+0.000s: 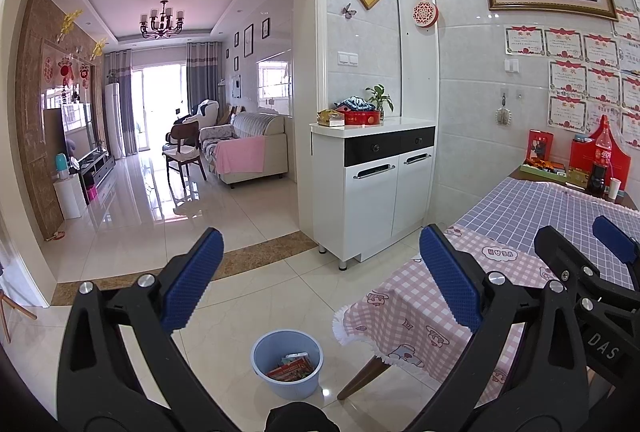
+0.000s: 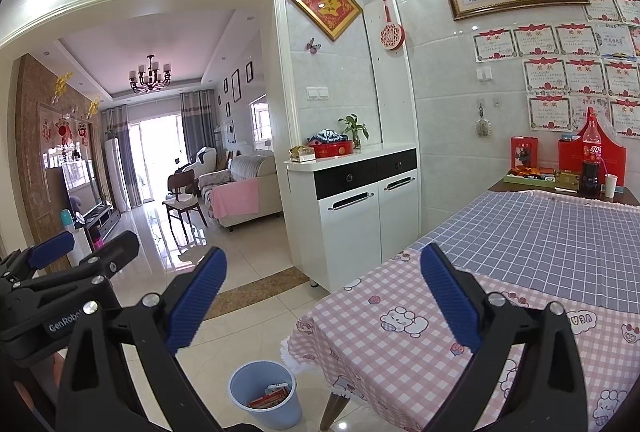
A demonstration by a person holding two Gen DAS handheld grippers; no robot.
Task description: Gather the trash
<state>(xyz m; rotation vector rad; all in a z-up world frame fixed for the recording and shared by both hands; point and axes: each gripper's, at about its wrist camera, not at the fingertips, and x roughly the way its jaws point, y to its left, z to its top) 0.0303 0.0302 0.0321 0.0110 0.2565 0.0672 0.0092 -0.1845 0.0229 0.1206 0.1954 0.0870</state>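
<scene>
I count one round pale-blue plastic bin (image 1: 287, 364) on the tiled floor beside the pink-checked cloth-covered table (image 2: 400, 344), red printed packaging (image 1: 290, 368) lying inside, while I hold my two black blue-padded grippers, left (image 1: 320, 280) and right (image 2: 322, 302), level above, jaws spread and empty.

We see a light blue plastic bin (image 1: 286, 364) standing upright on the pale tiled floor, just beside the corner leg of the surface draped in pink checked cloth. Its round mouth is open, and inside we make out red printed packaging (image 1: 291, 368) lying flat near the bottom, with a pale scrap on top. From the right wrist view the bin (image 2: 264, 394) shows the same contents.
</scene>
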